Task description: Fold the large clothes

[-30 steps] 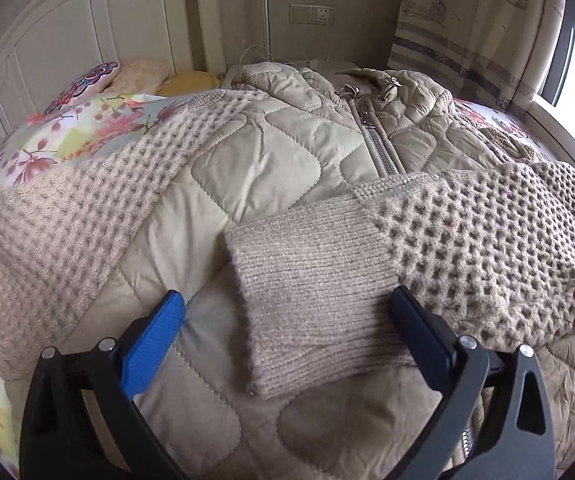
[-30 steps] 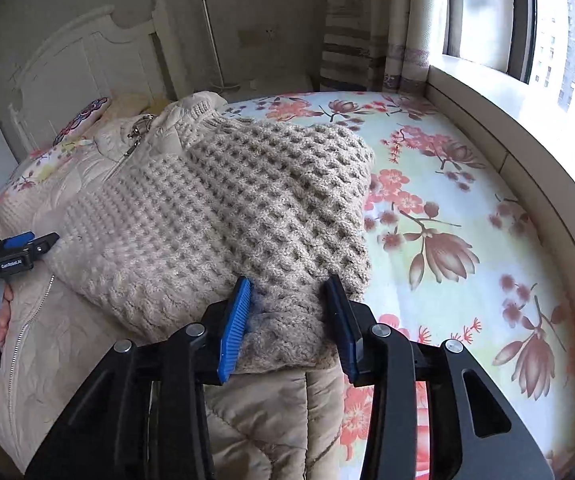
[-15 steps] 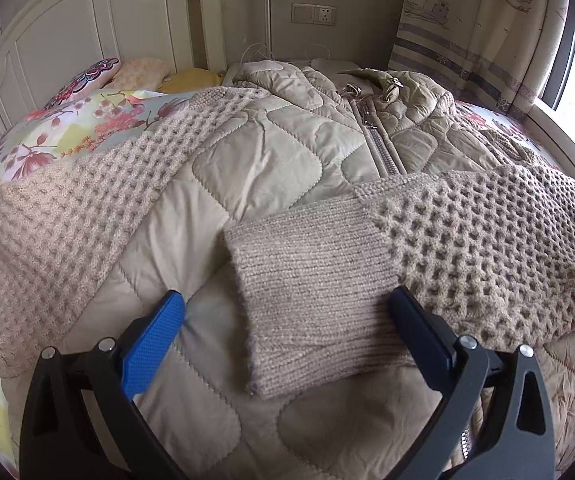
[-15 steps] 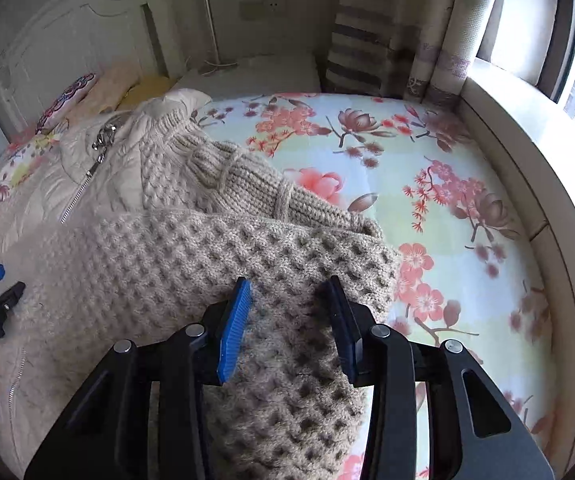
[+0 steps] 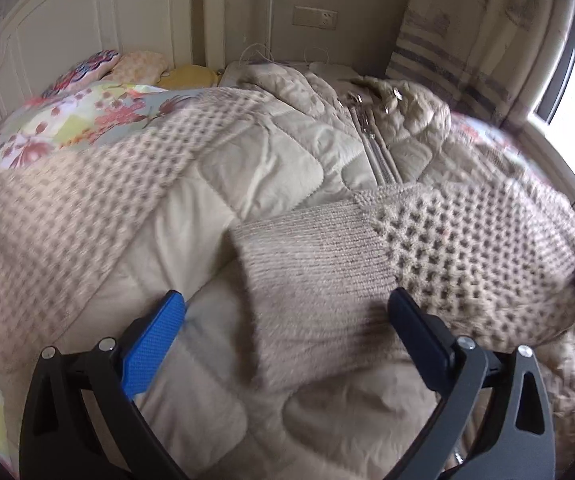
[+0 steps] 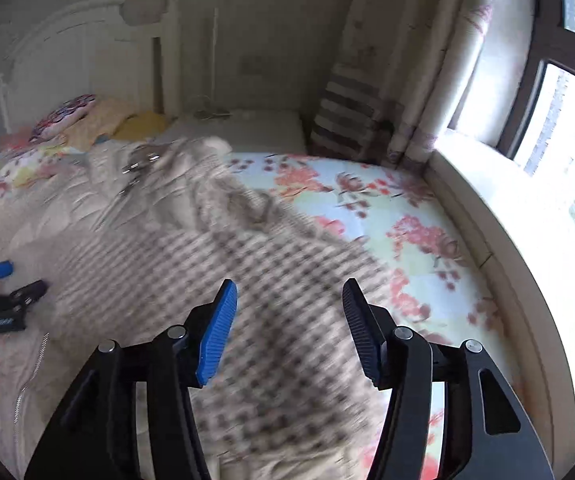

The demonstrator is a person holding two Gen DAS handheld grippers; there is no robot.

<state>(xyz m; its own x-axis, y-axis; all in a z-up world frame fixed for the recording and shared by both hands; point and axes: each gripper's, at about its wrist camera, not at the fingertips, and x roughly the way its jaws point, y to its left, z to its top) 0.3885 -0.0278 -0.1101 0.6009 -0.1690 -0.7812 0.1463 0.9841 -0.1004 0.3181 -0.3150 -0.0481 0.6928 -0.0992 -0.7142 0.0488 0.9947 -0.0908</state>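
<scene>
On the bed (image 6: 391, 216), the left hand-held gripper (image 5: 283, 320) is hovering wide open, its jaws closing slightly around the ribbed cuff (image 5: 311, 280) without pressing it. The quilted knit-sleeved jacket (image 5: 271, 160) is lying spread across the floral sheet. The right hand-held gripper (image 6: 287, 312) is opening, its jaws straddling the waffle-knit sleeve (image 6: 279, 280).

One jacket (image 5: 271, 168), two knit sleeves (image 5: 427, 256), two grippers (image 5: 287, 320).

A white headboard (image 5: 59, 36) backs the bed's floral sheet (image 6: 371, 208), with striped curtains (image 6: 367, 92) beside a bright, dark-framed window (image 6: 555, 92).
</scene>
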